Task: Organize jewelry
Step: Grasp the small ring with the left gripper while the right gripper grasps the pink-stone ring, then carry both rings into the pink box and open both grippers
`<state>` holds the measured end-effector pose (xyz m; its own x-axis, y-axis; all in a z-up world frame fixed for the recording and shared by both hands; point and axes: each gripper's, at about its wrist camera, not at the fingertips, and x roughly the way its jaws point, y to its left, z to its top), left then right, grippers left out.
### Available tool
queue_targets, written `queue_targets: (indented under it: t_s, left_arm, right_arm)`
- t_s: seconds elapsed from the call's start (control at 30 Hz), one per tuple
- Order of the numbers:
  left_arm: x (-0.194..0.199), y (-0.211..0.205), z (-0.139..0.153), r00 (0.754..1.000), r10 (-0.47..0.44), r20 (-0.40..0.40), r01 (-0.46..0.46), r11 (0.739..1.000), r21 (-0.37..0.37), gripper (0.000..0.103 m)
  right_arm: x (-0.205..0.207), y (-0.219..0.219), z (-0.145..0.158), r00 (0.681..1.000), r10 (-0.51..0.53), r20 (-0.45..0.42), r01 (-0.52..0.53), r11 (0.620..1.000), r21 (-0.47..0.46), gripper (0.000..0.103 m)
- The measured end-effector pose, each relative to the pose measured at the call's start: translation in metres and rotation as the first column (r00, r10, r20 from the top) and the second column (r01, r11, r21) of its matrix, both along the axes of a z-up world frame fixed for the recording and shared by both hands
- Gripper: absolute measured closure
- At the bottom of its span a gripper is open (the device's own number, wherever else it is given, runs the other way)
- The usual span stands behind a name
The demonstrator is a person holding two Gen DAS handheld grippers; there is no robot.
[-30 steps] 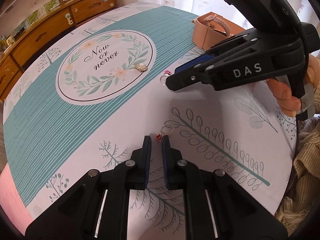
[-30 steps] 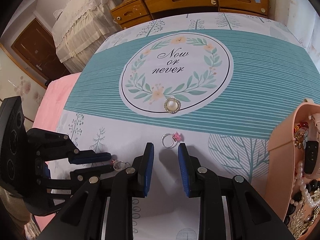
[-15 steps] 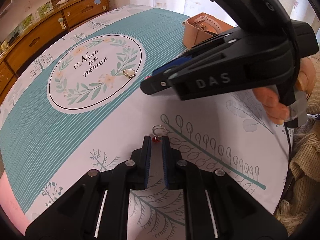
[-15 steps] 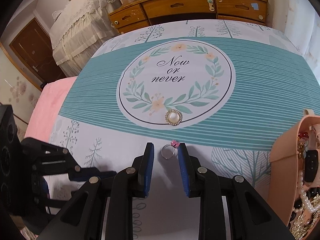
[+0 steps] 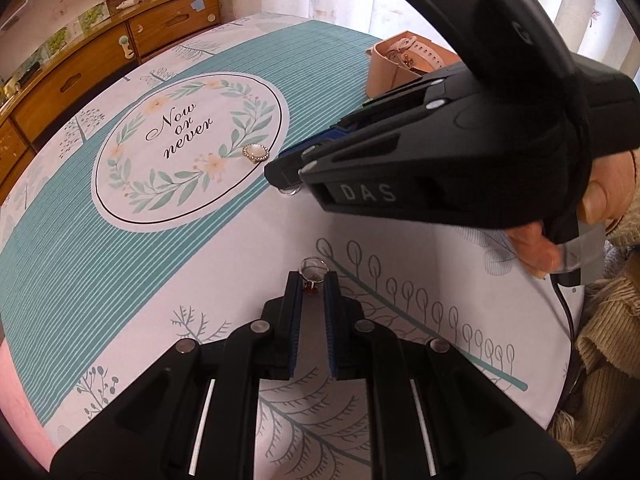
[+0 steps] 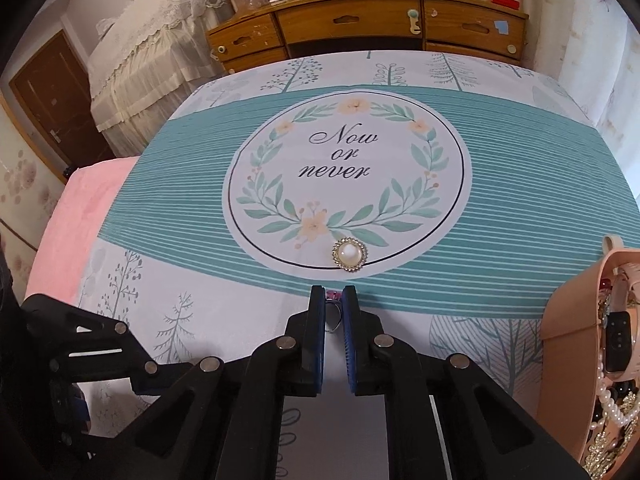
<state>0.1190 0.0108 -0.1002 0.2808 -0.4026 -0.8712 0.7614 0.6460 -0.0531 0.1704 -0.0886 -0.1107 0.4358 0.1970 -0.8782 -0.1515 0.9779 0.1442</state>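
Right tongs (image 6: 333,300) just closed, pads pinched onto a pink-stone ring (image 6: 333,312) at the centre of the right wrist view, the band showing between the blue pads and the pink stone peeking out just beyond the tips. In the left wrist view, same ring seen as a loop hanging under the tip of the right tongs (image 5: 286,178), right of centre. Held by a hand (image 5: 560,236) at the right edge of that frame.

Left tongs (image 5: 311,282) nearly closed, at lower centre of the left wrist view, with a red-stone ring (image 5: 313,274) at the tips: red stone between the blue pads, silver band lying on the cloth just ahead of them. Cannot tell whether the pads actually press on it. Left tongs (image 6: 168,376) also visible at lower left of the right wrist view.

Pearl brooch (image 6: 349,254) lying on the cloth (image 6: 180,184) just above the right tongs, on the lower rim of the printed wreath circle; in the left wrist view (image 5: 256,153) just left of the right tongs' tip.

Peach box (image 6: 568,320) at the right edge of the right wrist view, holding a watch (image 6: 618,336), pearl strings and gold pieces; at upper right of centre in the left wrist view (image 5: 386,76), partly behind the right tongs.
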Motion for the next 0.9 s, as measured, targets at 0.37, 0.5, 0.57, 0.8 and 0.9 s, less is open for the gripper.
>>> queue_targets:
  t_s: [0.37,0.5,0.57,0.8,0.9]
  left_arm:
    - [-0.007,0.012,0.006,0.993,0.117,-0.003,-0.117,0.992,-0.044,0.097]
    - [-0.008,0.020,0.014,0.985,0.172,-0.015,-0.173,0.982,-0.082,0.097]
    - [-0.009,0.024,0.022,0.981,0.192,-0.016,-0.192,0.976,-0.102,0.097]
    - [-0.016,0.019,0.050,0.973,0.230,-0.015,-0.229,0.961,-0.158,0.097]
    - [-0.018,0.005,0.065,0.973,0.232,-0.012,-0.231,0.955,-0.186,0.097]
  right_arm:
    - [-0.023,-0.026,0.033,0.997,-0.010,0.082,0.002,0.996,0.094,0.095]
    - [-0.038,-0.052,0.051,0.994,-0.046,0.099,0.031,0.989,0.146,0.095]
    - [-0.047,-0.071,0.063,0.991,-0.076,0.107,0.056,0.982,0.179,0.095]
    - [-0.087,-0.156,0.098,0.966,-0.224,0.132,0.186,0.950,0.249,0.095]
    - [-0.105,-0.192,0.110,0.948,-0.279,0.154,0.235,0.939,0.252,0.095]
